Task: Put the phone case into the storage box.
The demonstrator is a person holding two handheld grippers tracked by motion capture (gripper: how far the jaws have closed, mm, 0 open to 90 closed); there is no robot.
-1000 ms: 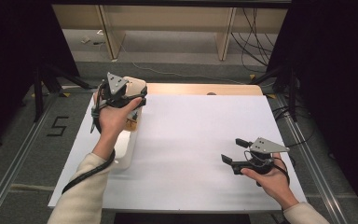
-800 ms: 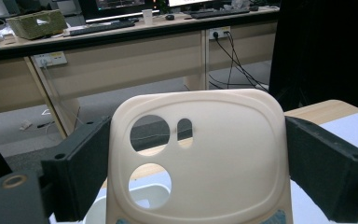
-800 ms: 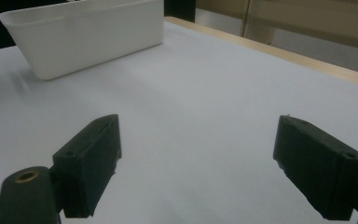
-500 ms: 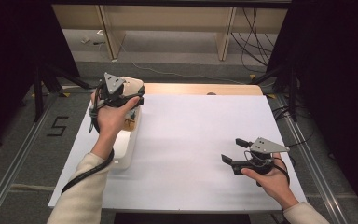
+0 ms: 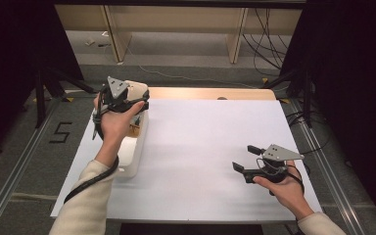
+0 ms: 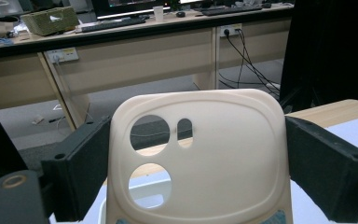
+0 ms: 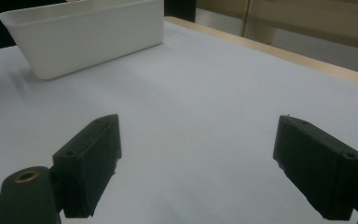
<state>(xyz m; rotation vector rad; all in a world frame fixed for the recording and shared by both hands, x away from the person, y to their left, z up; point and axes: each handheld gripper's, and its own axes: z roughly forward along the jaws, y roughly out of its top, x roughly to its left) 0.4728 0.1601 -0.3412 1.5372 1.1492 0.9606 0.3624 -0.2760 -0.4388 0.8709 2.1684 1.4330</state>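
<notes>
My left gripper (image 5: 138, 105) holds a cream phone case (image 6: 200, 158) upright above the far end of the white bin (image 5: 132, 147), which stands at the left edge of the white table (image 5: 210, 147); in the left gripper view the case, with its round camera cut-outs uppermost, spans the gap between the two black jaws, one at each of its long edges. My right gripper (image 5: 241, 164) rests low over bare table on the right, well apart from the bin, with its jaws wide and nothing between them. I judge the step in hand to be carrying the case clear of the bin, or setting it down in it; the frames do not settle which. To do it well, I keep the squeeze even on both edges, since thin flexible walls can bow and slip free. I hold the case level, clear of the bin's rim. The right gripper stays ready to steady the bin.
</notes>
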